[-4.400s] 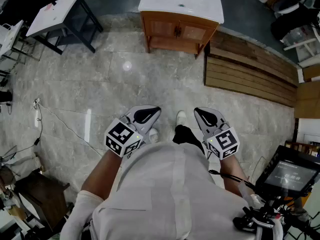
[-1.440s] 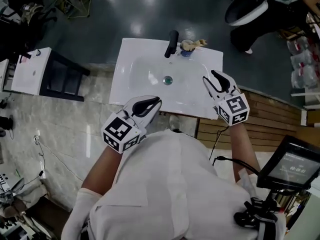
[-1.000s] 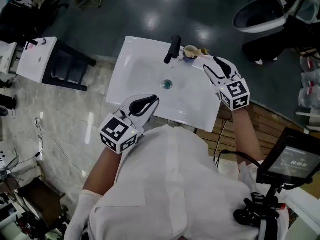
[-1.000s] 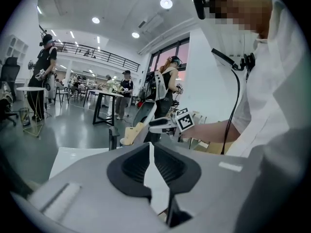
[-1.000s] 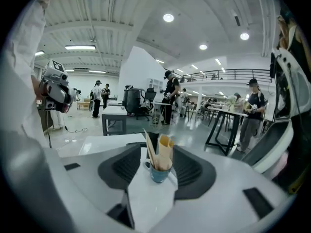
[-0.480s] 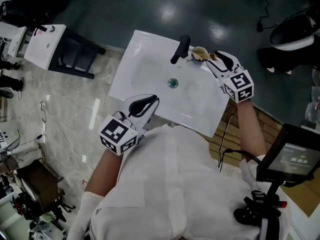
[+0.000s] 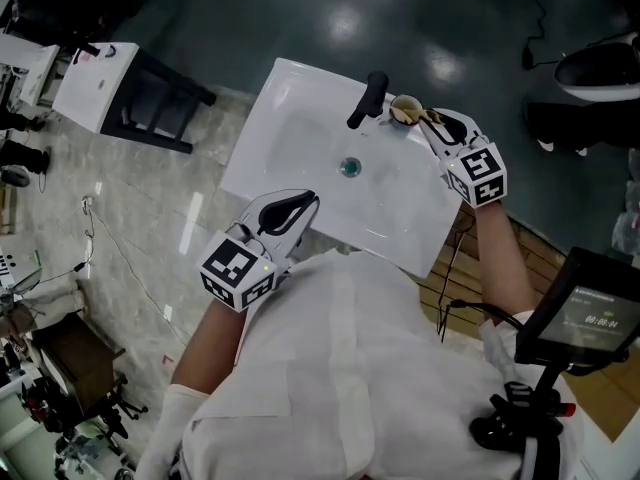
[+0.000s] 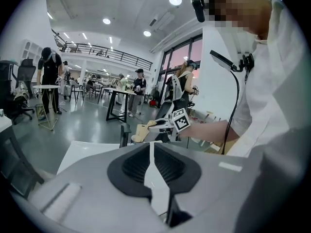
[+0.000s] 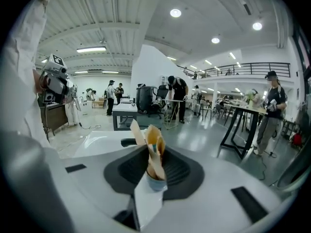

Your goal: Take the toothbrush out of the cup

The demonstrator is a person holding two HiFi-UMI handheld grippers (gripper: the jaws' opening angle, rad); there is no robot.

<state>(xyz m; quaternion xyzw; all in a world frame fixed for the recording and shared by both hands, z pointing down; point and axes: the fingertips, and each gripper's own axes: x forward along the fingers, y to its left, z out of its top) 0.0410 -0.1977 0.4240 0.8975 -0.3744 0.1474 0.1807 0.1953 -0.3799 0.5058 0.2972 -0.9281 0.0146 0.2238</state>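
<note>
Just closing, right gripper (image 9: 151, 149) clasps toothbrush (image 9: 154, 161)

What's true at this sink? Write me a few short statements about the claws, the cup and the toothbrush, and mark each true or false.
1. The left claw is shut and holds nothing. True.
2. The right claw is far from the cup. False: it is right at the cup, beside the black faucet.
3. A wooden toothbrush stands between the right claw's jaws. True; they have just been closing around it.
4. The cup lies tipped over in the basin. False: it stands upright at the back edge of the sink.
</note>
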